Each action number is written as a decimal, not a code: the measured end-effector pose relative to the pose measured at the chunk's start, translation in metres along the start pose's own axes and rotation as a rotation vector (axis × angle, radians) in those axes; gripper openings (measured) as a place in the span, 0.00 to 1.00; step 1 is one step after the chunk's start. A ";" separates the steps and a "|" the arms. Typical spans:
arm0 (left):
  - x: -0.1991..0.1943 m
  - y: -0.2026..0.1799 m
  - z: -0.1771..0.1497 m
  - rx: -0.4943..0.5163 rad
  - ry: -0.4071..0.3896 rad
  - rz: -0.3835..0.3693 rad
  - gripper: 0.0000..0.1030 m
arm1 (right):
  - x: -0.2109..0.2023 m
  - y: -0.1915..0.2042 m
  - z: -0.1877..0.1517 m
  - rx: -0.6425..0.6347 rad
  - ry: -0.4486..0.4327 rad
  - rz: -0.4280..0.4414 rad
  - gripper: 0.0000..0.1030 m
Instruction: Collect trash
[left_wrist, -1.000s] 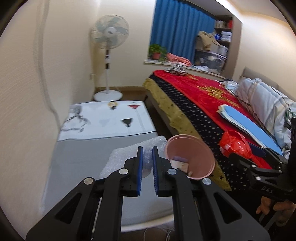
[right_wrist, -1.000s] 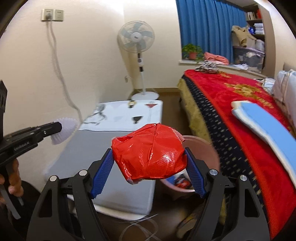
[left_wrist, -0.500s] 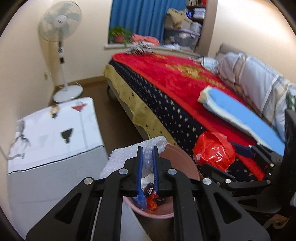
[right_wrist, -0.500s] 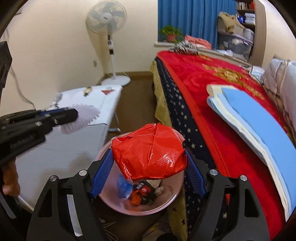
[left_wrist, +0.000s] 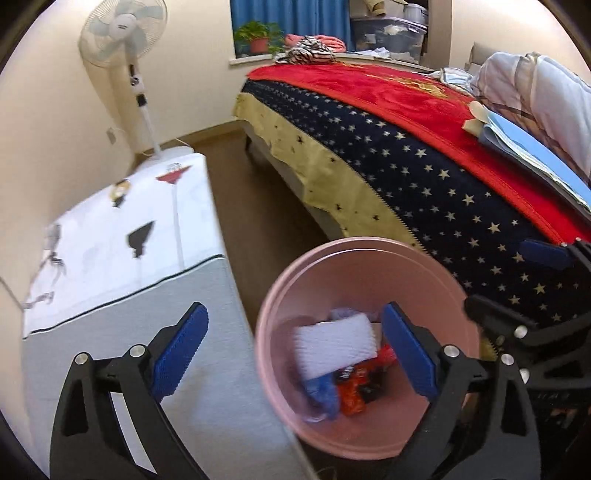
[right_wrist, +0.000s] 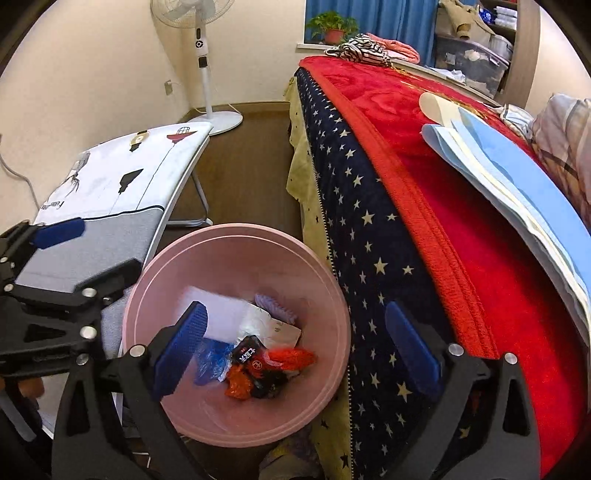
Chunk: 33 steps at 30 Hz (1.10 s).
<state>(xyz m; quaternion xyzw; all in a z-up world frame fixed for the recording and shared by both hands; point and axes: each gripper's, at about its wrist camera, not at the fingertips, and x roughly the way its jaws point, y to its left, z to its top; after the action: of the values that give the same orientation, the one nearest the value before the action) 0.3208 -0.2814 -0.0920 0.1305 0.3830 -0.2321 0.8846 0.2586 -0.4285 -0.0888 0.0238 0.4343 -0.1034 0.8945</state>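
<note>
A pink trash bin (left_wrist: 369, 254) stands on the floor between the bed and an ironing board; it also shows in the right wrist view (right_wrist: 236, 243). Inside lie a white foam sheet (left_wrist: 332, 339), blue plastic and red-orange wrappers (right_wrist: 288, 356). My left gripper (left_wrist: 295, 347) is open and empty above the bin. My right gripper (right_wrist: 295, 343) is open and empty above the bin's right side. The white foam sheet also shows in the right wrist view (right_wrist: 221, 314).
A bed with a red and star-patterned blanket (right_wrist: 388, 184) runs along the right, with blue folders (right_wrist: 517, 177) on it. An ironing board (left_wrist: 122, 236) stands at the left. A standing fan (left_wrist: 125, 40) is by the far wall.
Both grippers have opened over the bin. The left let go of the white foam sheet and the right let go of the red bag; both now lie in the bin.
</note>
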 end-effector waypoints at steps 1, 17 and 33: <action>-0.007 0.002 -0.001 0.006 -0.009 0.009 0.89 | -0.005 0.001 0.002 0.001 -0.008 -0.004 0.92; -0.317 0.067 -0.130 -0.162 -0.146 0.297 0.89 | -0.292 0.126 -0.107 0.051 -0.387 0.136 0.95; -0.396 0.067 -0.249 -0.278 -0.211 0.359 0.89 | -0.345 0.173 -0.216 -0.072 -0.345 0.118 0.95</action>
<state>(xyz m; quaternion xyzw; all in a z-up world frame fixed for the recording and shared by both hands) -0.0357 0.0008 0.0366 0.0485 0.2874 -0.0289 0.9562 -0.0803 -0.1739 0.0383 -0.0010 0.2757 -0.0378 0.9605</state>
